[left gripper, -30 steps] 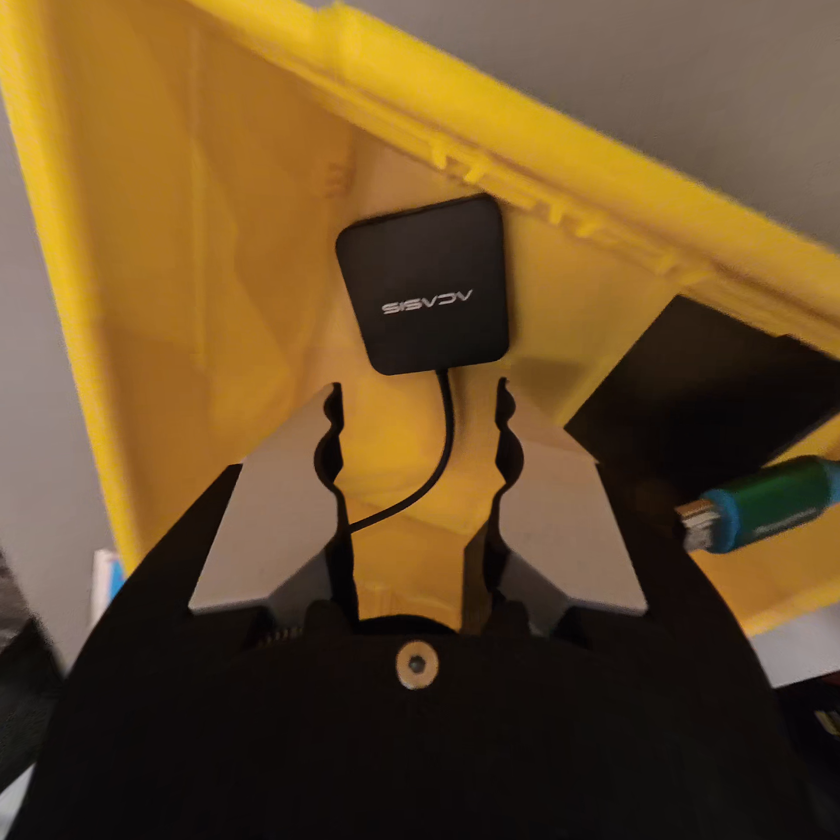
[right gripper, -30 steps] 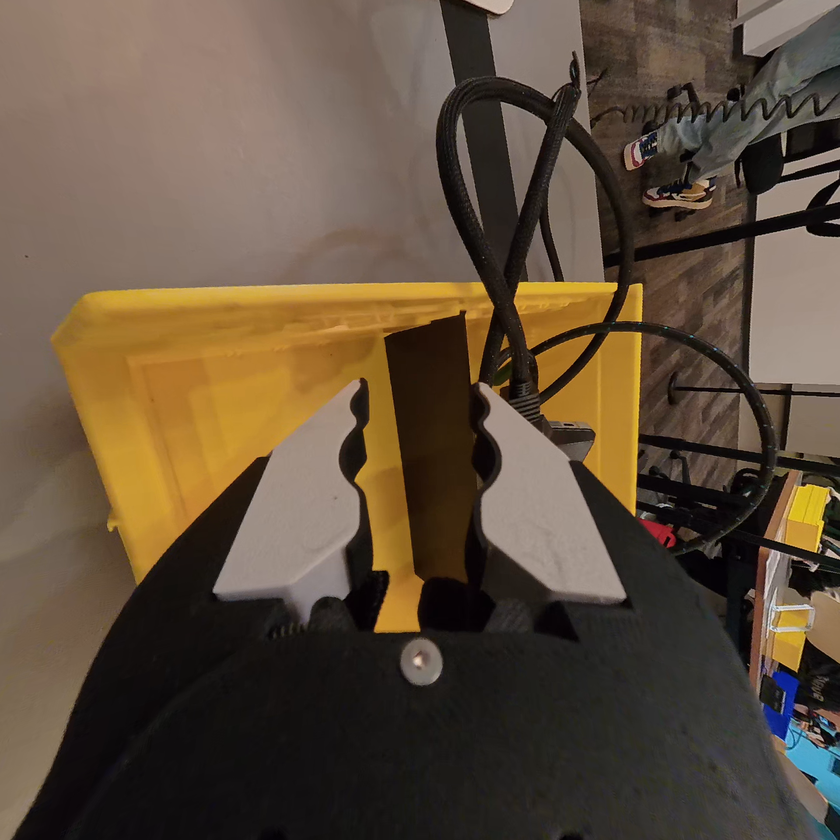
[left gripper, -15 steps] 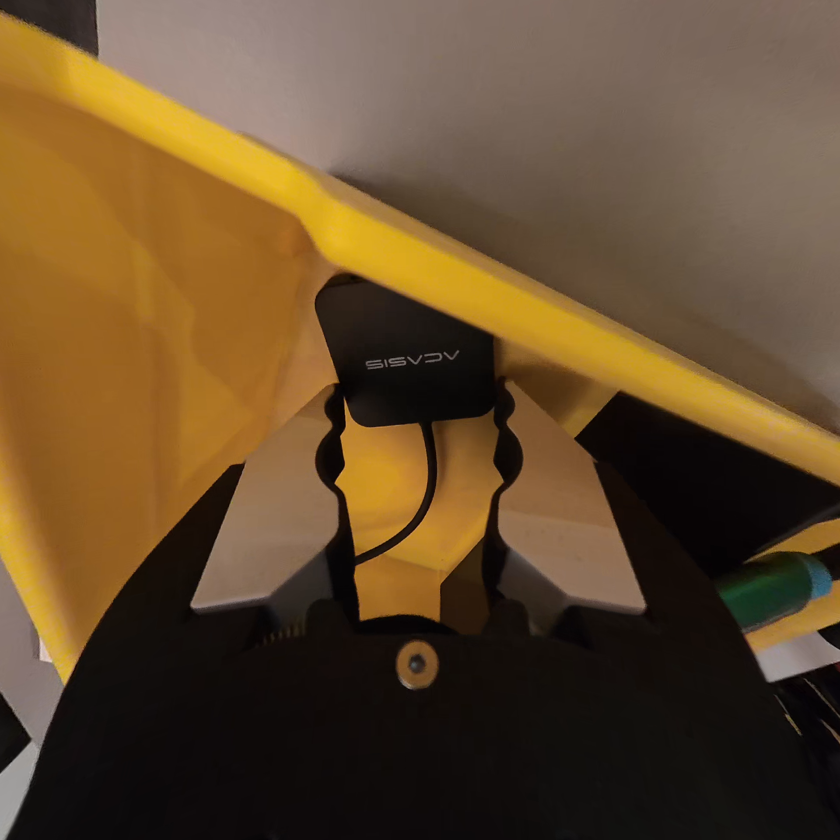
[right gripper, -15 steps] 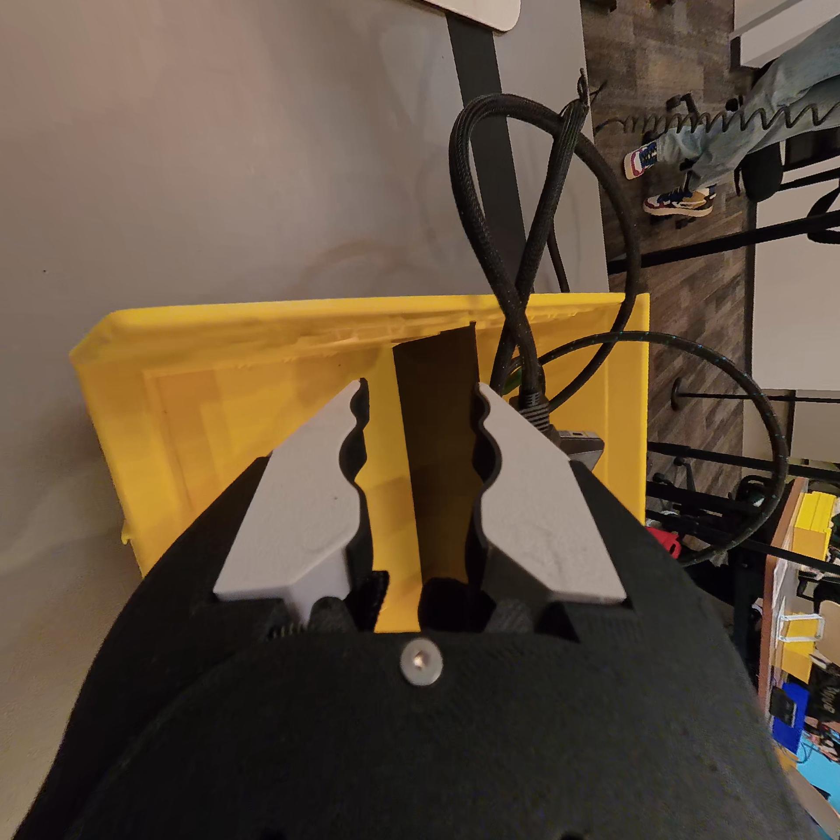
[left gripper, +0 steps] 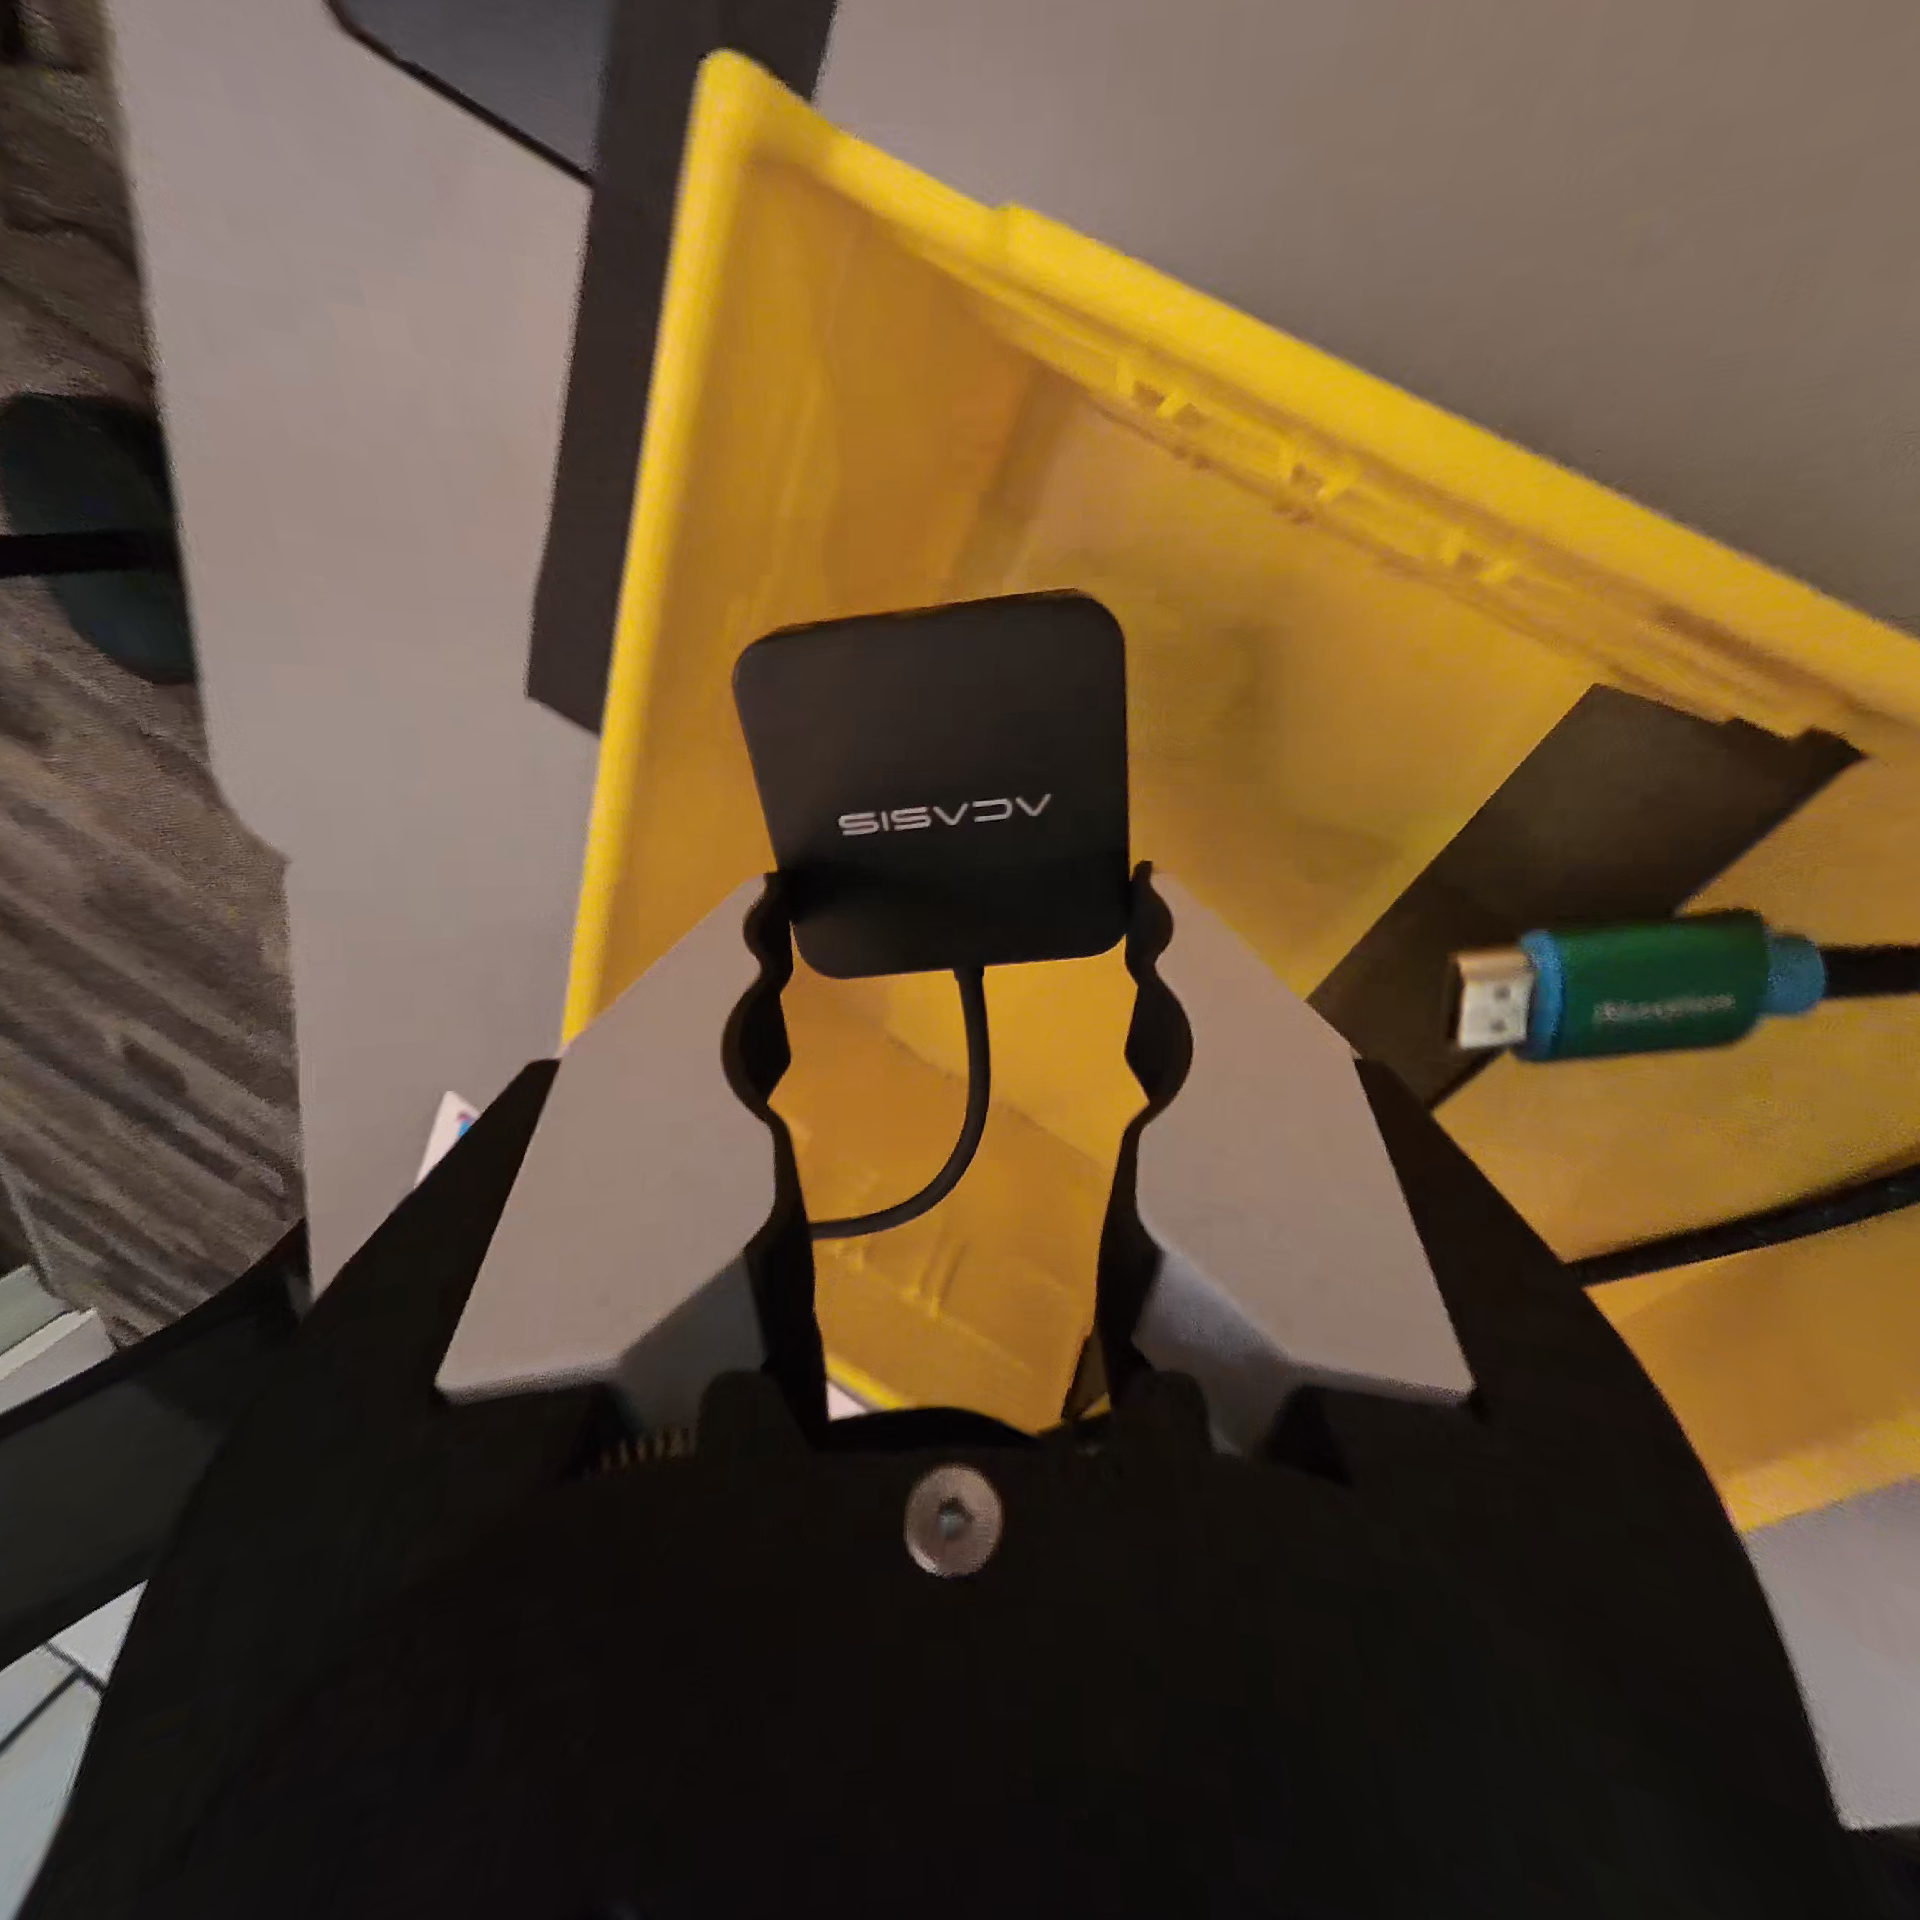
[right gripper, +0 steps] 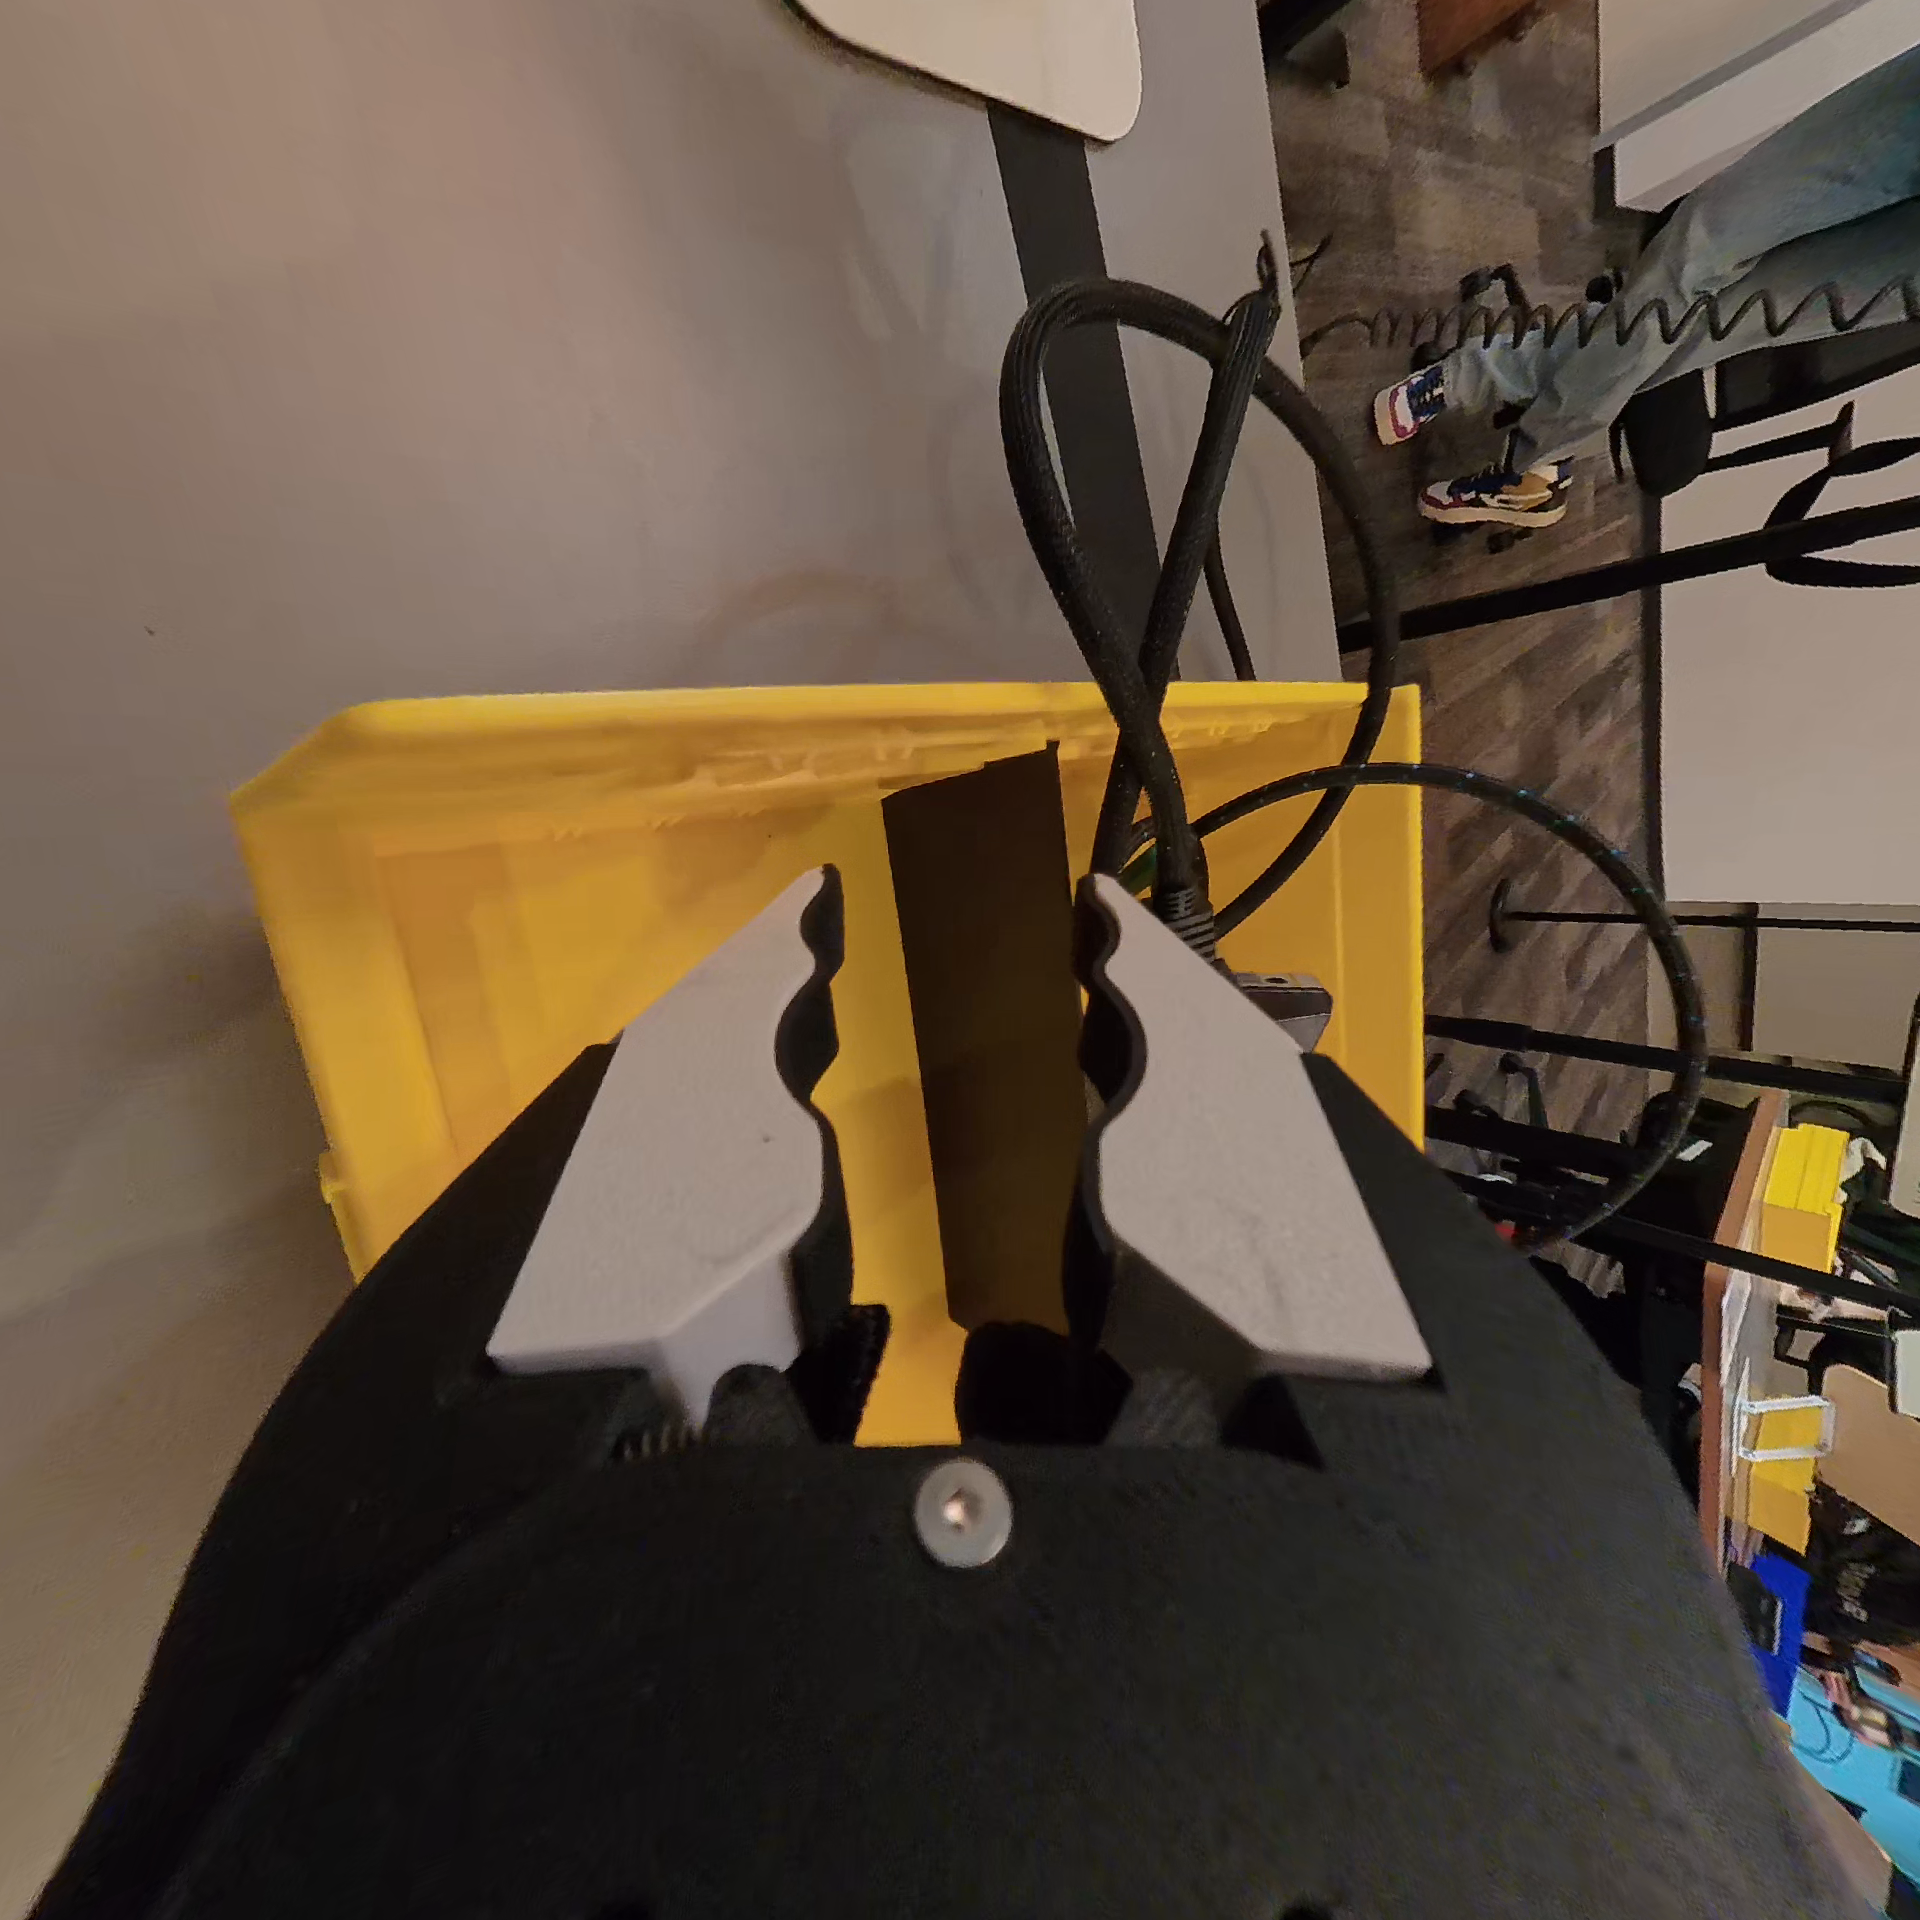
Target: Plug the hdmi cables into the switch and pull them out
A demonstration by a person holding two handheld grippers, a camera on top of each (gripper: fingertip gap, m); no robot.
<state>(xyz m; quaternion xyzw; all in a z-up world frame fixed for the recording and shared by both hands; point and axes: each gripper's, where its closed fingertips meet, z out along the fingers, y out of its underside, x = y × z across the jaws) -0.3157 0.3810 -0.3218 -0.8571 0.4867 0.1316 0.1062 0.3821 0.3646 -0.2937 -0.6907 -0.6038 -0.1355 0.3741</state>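
In the left wrist view my left gripper (left gripper: 951,894) is shut on the black square switch (left gripper: 935,779); both fingertips press on its two sides near its lower edge. The switch's thin black lead (left gripper: 971,1091) hangs down between the fingers. The switch is over the yellow bin (left gripper: 1351,499). A green and blue HDMI plug (left gripper: 1642,987) points at it from the right, apart from it. In the right wrist view my right gripper (right gripper: 956,894) is open and empty over the same bin (right gripper: 623,831). A grey plug (right gripper: 1283,1003) lies just behind its right finger.
A black divider (right gripper: 987,987) stands across the bin. Black braided cables (right gripper: 1091,520) loop up out of the bin's right part. The bin sits on a grey table (right gripper: 416,416). A person's legs (right gripper: 1662,343) and stands are far off on the floor. The gap from one gripper's tips to the other's is roughly 70 centimetres.
My left gripper moved up to the switch in the bin's corner, closed slightly on its sides, and now holds it away from the corner. The right gripper drew back slightly and stayed open.
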